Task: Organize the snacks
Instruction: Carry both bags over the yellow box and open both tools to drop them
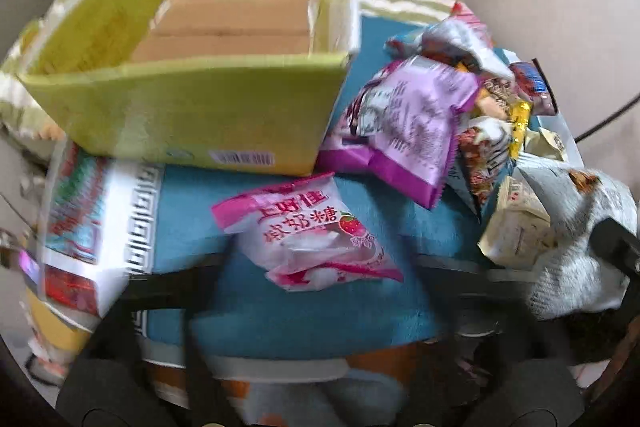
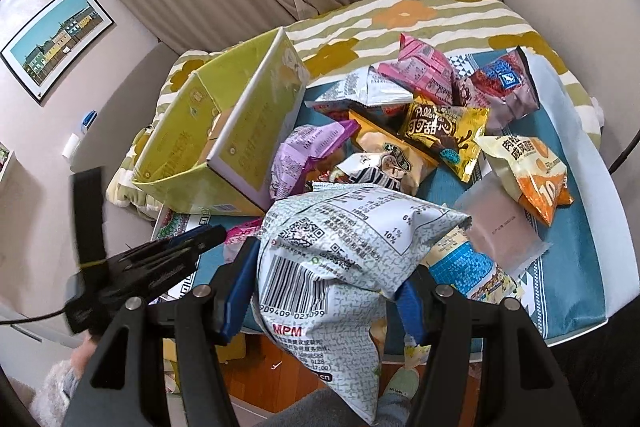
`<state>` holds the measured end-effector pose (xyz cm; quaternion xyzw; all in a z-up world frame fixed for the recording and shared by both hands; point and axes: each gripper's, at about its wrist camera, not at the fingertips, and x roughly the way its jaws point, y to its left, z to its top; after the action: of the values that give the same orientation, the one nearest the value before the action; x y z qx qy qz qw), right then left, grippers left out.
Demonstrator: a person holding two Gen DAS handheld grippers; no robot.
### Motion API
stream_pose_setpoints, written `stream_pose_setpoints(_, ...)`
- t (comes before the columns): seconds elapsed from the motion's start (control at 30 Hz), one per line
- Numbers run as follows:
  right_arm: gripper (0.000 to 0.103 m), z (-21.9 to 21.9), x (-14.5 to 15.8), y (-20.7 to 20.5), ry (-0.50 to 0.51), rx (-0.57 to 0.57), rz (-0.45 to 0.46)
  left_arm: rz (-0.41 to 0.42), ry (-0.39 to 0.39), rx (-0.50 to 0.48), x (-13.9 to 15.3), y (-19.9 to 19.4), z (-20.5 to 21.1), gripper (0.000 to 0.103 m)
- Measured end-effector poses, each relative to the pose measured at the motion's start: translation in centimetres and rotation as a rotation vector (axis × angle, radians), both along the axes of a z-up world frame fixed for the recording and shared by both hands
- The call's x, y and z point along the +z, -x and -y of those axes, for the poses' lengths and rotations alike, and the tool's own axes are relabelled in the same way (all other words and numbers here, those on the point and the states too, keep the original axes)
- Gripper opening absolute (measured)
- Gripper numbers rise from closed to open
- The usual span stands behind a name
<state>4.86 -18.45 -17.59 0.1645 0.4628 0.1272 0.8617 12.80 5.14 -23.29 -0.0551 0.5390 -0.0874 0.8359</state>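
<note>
My right gripper (image 2: pixel 324 299) is shut on a pale patterned snack bag (image 2: pixel 344 255) with a barcode, held above the near edge of the blue cloth (image 2: pixel 568 267). That bag (image 1: pixel 580 251) also shows at the right of the blurred left wrist view. My left gripper (image 1: pixel 316 263) is open wide, its fingers on either side of a pink strawberry sweet bag (image 1: pixel 308 227) that lies on the cloth. The pads do not touch it. The left gripper (image 2: pixel 148 207) also appears at the left of the right wrist view. An open yellow-green cardboard box (image 1: pixel 192 115) stands just behind the pink bag.
A pile of several snack bags (image 2: pixel 440 123) covers the cloth right of the box (image 2: pixel 224 131), a purple bag (image 1: pixel 408 123) nearest it. A printed flat pack (image 1: pixel 84 219) lies at the left. A striped floral blanket (image 2: pixel 400 15), curtains and wooden floor (image 2: pixel 272 367) surround the surface.
</note>
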Motion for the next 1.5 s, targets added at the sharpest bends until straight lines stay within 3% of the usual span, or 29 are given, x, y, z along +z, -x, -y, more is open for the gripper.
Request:
stream_pose_setpoints(0.03,0.058,0.1,-0.3,-0.1,-0.002,0.002,-0.005,-0.007,0.018,0.010,-0.7,-0.1,0.0,0.103)
stream_pose_setpoints(0.23,0.058,1.1,-1.9,-0.8,-0.009,0.006,-0.041,-0.104,-0.041,0.097,-3.6,-1.1,-0.2,0.103)
stream_pose_setpoints(0.37,0.058,1.5,-2.6,-1.2,-0.016,0.014,-0.055,-0.179,-0.027,0.128,-5.7,-2.1,-0.1,0.103)
stream_pose_setpoints(0.5,0.058,1.2,-2.5,-1.4,-0.003,0.036,-0.047,-0.177,-0.078,0.115,-6.4,-2.3,0.8,0.103)
stream_pose_setpoints(0.53,0.058,1.1,-2.5,-1.5,0.003,0.042,-0.044,-0.174,-0.086,0.103,-6.5,-2.3,1.1,0.100)
stream_pose_setpoints(0.57,0.058,1.0,-2.4,-1.5,0.010,0.047,-0.042,-0.172,-0.093,0.096,-6.5,-2.2,1.3,0.089)
stream_pose_setpoints(0.67,0.058,0.9,-2.5,-1.6,0.010,0.054,-0.044,-0.164,-0.091,0.094,-6.4,-2.4,1.4,0.072)
stream_pose_setpoints(0.9,0.058,0.7,-2.6,-1.6,0.008,0.059,-0.048,-0.140,-0.055,0.116,-5.7,-1.6,0.3,0.057)
stream_pose_setpoints(1.17,0.058,0.4,-1.4,-1.1,0.011,0.061,-0.020,-0.100,-0.034,0.106,-2.4,1.2,-0.2,0.056)
stream_pose_setpoints(1.37,0.058,-0.3,0.9,-1.0,0.017,0.079,0.026,-0.028,-0.002,0.103,2.5,3.8,-0.7,0.056)
stream_pose_setpoints(1.5,0.058,-1.1,3.2,-1.8,0.016,0.107,0.075,0.072,0.009,0.110,7.3,4.6,-1.5,0.056)
